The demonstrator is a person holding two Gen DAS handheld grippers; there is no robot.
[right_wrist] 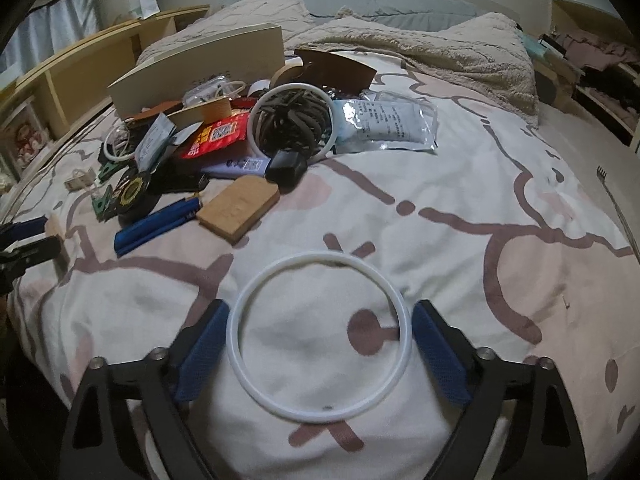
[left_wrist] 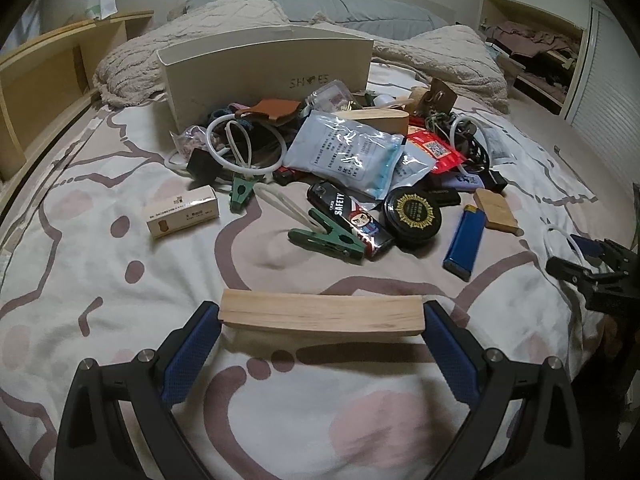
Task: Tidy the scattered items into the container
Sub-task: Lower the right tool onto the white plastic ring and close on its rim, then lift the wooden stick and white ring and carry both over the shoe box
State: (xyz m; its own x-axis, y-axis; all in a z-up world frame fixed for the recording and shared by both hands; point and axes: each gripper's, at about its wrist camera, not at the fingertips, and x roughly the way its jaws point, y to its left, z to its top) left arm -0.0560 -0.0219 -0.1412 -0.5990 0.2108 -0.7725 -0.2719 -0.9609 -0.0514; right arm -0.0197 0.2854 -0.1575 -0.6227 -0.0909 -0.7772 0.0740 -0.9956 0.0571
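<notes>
My left gripper (left_wrist: pixel 322 320) is shut on a long pale wooden block (left_wrist: pixel 320 314), held by its two ends above the bed sheet. My right gripper (right_wrist: pixel 320 332) is shut on a white plastic ring (right_wrist: pixel 320 336), its blue pads touching the ring's sides. The container is a cream shoe box (left_wrist: pixel 264 68) standing at the back of the bed; it also shows in the right wrist view (right_wrist: pixel 192 72). A pile of scattered items lies in front of it: a blue lighter (left_wrist: pixel 464 240), a black round tin (left_wrist: pixel 412 216), green clips (left_wrist: pixel 328 240), a small carton (left_wrist: pixel 182 216).
A fluffy beige blanket (left_wrist: pixel 440 52) and grey pillows lie behind the box. A wooden shelf unit (left_wrist: pixel 44 80) runs along the left bed edge. A flat wooden tag (right_wrist: pixel 238 208), a plastic pouch (right_wrist: pixel 384 124) and a second white ring (right_wrist: pixel 292 120) lie in the pile.
</notes>
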